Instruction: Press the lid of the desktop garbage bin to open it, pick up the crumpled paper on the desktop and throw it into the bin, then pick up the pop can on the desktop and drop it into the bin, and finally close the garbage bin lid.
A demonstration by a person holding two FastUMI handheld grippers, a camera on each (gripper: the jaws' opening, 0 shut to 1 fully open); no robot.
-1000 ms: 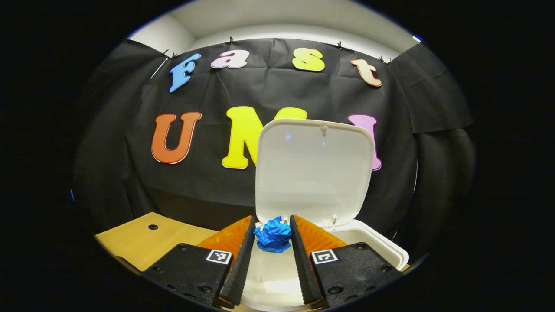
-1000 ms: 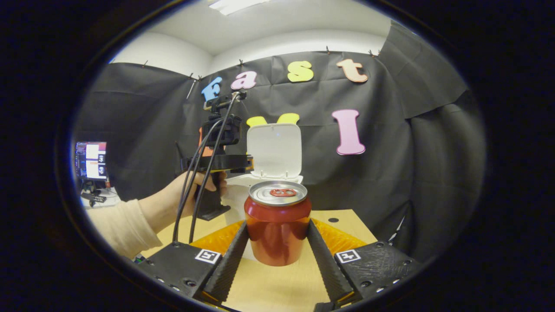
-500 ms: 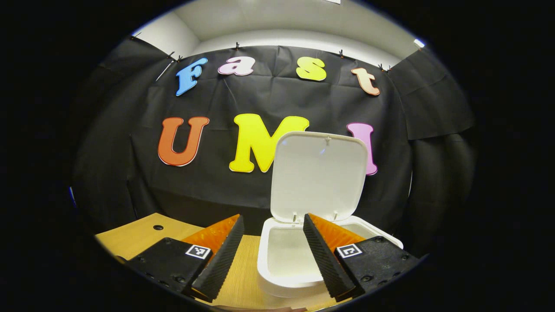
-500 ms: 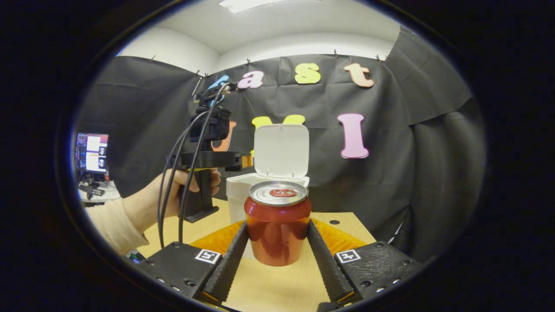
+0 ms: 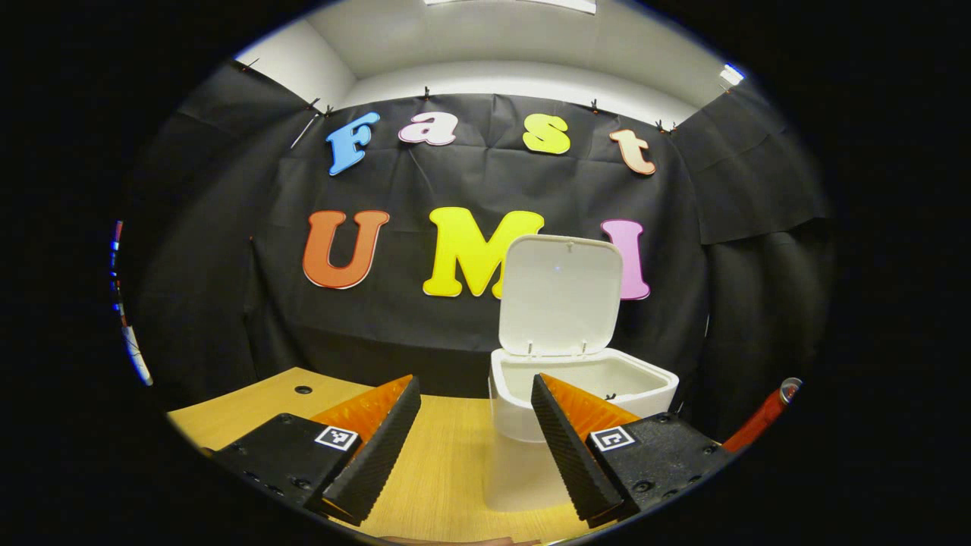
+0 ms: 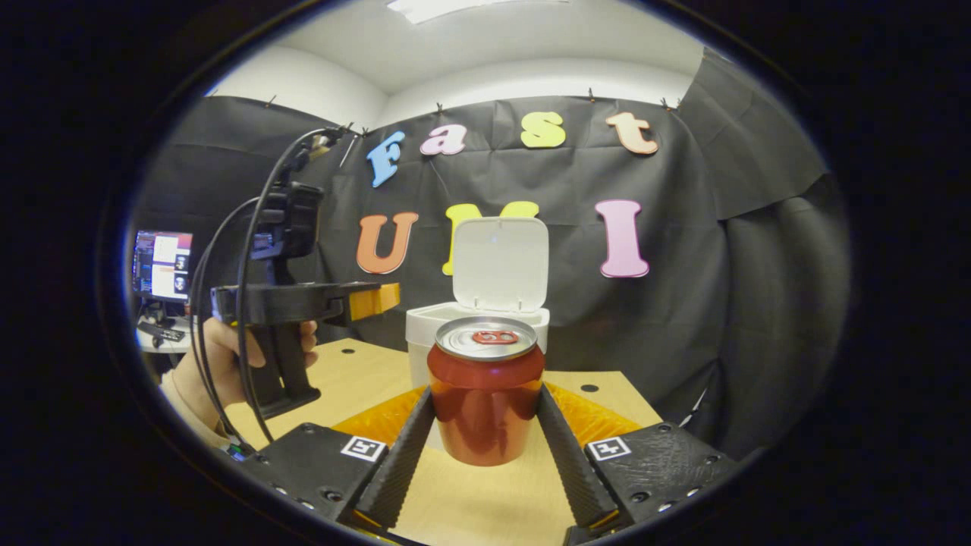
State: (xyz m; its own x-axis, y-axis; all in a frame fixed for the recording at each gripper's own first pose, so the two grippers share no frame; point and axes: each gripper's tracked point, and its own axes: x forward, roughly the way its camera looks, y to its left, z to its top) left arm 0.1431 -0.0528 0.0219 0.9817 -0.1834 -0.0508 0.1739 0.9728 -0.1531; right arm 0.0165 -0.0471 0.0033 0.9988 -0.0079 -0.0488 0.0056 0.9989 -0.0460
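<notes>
The right gripper (image 6: 485, 421) pinches the can (image 6: 485, 398) upright between both fingers, ready for carrying. The bin (image 6: 476, 326) stands directly ahead beyond the can, its lid (image 6: 501, 263) raised to receive it. The left gripper (image 5: 474, 440), spread and empty, hangs short of the bin, leaving the approach free.

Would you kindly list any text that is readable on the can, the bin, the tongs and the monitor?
Pop can: no wording on the visible side.
Bin and lid: plain, none.
Right tongs: square coded markers, patterns, not words.
Monitor: too small and blurred to read.
</notes>
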